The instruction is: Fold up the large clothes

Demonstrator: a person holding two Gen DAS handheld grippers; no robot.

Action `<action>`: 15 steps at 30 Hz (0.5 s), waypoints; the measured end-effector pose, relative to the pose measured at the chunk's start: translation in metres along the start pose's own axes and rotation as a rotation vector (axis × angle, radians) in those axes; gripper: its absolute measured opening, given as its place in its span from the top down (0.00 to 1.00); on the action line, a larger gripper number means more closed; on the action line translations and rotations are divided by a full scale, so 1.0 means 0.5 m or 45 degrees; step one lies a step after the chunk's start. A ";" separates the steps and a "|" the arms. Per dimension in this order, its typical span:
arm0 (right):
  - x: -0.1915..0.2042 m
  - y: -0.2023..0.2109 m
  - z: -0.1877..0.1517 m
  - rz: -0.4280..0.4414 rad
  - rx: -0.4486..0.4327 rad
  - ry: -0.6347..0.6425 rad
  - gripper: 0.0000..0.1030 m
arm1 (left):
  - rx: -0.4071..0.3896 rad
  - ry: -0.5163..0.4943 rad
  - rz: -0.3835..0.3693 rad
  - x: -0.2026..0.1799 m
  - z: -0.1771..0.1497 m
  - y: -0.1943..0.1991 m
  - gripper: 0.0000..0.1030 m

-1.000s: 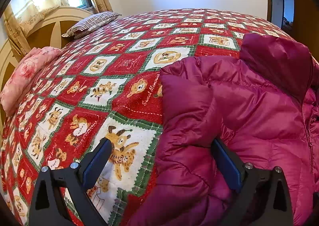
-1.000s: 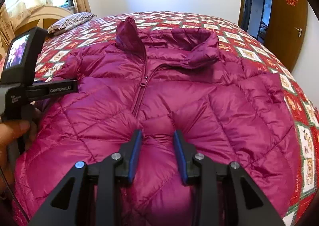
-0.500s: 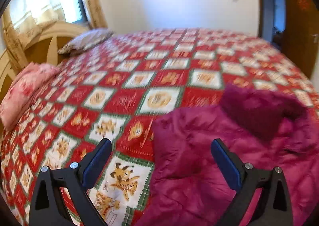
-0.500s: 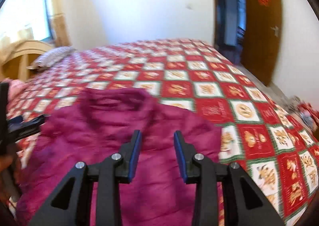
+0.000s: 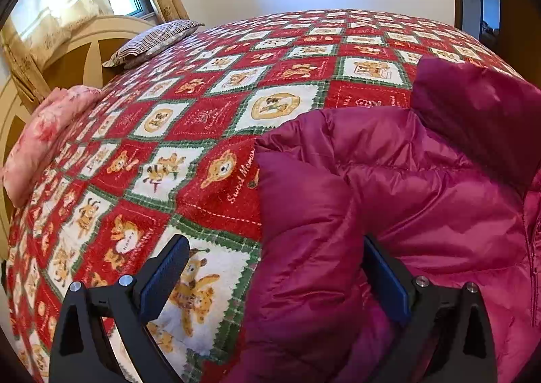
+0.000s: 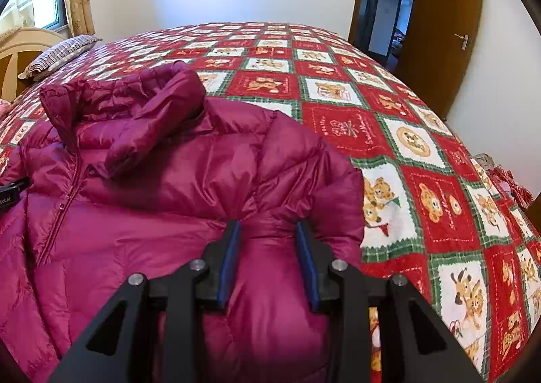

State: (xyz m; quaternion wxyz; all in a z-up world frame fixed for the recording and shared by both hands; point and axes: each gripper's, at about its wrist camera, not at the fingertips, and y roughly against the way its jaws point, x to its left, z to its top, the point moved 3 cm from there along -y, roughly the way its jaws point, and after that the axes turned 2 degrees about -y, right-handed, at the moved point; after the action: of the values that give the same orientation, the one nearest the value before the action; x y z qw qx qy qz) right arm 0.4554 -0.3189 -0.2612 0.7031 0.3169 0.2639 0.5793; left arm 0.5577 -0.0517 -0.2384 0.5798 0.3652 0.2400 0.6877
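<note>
A magenta puffer jacket [image 5: 389, 187] lies front-up on the bed, zipper closed, collar toward the far side. My left gripper [image 5: 270, 268] is wide open over the jacket's left sleeve and shoulder edge, one finger above the quilt, the other against the fabric. In the right wrist view the jacket [image 6: 162, 180] fills the left half. My right gripper [image 6: 268, 254] is narrowed around a bunched fold of the jacket's right sleeve near the shoulder, pads pressing the fabric on both sides.
The bed is covered by a red, white and green patchwork quilt [image 5: 209, 119] with bear pictures. A striped pillow [image 5: 152, 41] and a pink pillow [image 5: 44, 133] lie by the headboard. An open wooden door [image 6: 439, 28] stands at right.
Both grippers lifted away from the jacket half a second ago and have come back down: the left onto the left sleeve edge, the right now farther right, around the right sleeve.
</note>
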 end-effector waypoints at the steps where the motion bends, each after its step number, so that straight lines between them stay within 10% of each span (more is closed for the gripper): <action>1: -0.004 -0.001 0.003 0.017 0.008 -0.006 0.62 | 0.006 0.000 0.005 0.007 0.007 0.012 0.03; 6: -0.016 0.036 0.049 0.133 -0.010 -0.020 0.24 | -0.247 0.082 -0.137 0.051 0.111 0.155 0.03; 10: 0.000 0.066 0.132 0.173 -0.085 -0.024 0.23 | -0.212 0.118 -0.327 0.017 0.206 0.153 0.03; 15: 0.040 0.031 0.213 0.208 -0.080 0.029 0.23 | -0.099 0.031 -0.303 -0.080 0.279 0.073 0.03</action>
State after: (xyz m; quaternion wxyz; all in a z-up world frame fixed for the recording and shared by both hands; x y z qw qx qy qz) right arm 0.5276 -0.3121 -0.1794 0.6600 0.3085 0.2267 0.6464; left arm 0.6463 -0.1116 -0.1336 0.6681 0.3031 0.2616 0.6272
